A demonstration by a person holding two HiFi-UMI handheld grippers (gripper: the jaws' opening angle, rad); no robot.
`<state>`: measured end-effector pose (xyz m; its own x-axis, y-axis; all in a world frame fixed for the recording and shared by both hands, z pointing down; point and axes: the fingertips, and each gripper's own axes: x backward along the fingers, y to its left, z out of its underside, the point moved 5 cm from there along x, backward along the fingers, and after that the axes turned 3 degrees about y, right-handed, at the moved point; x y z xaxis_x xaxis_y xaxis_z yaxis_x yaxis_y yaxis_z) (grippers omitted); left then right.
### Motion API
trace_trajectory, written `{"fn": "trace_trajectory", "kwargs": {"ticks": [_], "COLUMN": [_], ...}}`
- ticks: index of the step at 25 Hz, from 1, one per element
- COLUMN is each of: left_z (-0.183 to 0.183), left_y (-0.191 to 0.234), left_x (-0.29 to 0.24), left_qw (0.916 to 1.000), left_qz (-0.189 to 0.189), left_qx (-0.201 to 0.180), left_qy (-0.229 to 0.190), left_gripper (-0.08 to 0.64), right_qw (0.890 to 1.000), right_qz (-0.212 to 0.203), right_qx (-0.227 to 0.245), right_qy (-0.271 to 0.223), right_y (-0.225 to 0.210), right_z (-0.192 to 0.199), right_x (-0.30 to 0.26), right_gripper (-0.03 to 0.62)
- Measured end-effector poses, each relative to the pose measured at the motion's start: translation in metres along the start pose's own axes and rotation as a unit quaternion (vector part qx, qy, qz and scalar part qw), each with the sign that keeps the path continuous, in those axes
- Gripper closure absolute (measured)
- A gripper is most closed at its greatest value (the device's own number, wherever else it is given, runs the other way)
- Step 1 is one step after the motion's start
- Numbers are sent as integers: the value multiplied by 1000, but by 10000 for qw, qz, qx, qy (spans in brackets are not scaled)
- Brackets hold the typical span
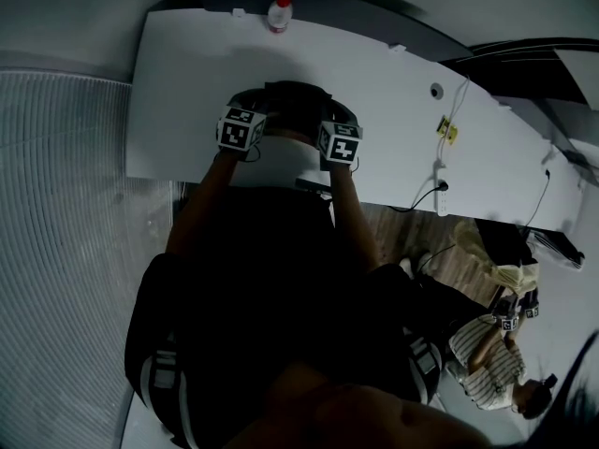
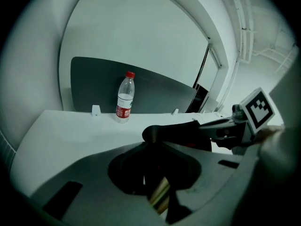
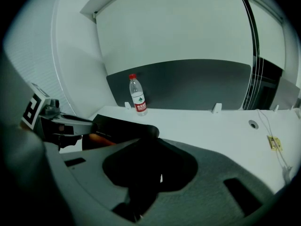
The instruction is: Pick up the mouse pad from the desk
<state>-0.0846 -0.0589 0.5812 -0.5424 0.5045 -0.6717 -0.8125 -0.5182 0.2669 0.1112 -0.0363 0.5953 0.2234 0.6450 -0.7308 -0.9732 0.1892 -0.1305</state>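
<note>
The black mouse pad (image 1: 295, 94) hangs just above the white desk (image 1: 187, 82), held between both grippers. My left gripper (image 1: 251, 104) is shut on its left edge and my right gripper (image 1: 337, 115) is shut on its right edge. In the left gripper view the mouse pad (image 2: 181, 132) curves away from the left gripper (image 2: 151, 147) toward the right gripper (image 2: 225, 131). The right gripper view shows the mouse pad (image 3: 120, 125) running from the right gripper (image 3: 148, 140) over to the left gripper (image 3: 59, 124). The pads themselves are hidden in shadow.
A water bottle with a red cap (image 1: 279, 13) (image 2: 124, 98) (image 3: 138, 95) stands at the desk's far edge, before a grey partition (image 3: 188, 84). A power strip with cables (image 1: 443, 195) and a yellow tag (image 1: 447, 131) lie on the right. Another person (image 1: 496, 349) sits at lower right.
</note>
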Motion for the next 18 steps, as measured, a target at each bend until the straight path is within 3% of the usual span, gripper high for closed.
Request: {"fn": "trace_trajectory", "kwargs": {"ticks": [18], "left_z": [-16], "left_y": [-12], "left_x": [22], "left_qw": [9990], "left_qz": [-20], "left_qx": [-241], "left_qy": [-387], "left_gripper": [512], "right_qw": [9995], "right_qz": [-19], "right_qx": [-6], "right_qy": [-326], "right_y": [6], "right_z": [-17], "right_x": [25], "right_gripper": [541]}}
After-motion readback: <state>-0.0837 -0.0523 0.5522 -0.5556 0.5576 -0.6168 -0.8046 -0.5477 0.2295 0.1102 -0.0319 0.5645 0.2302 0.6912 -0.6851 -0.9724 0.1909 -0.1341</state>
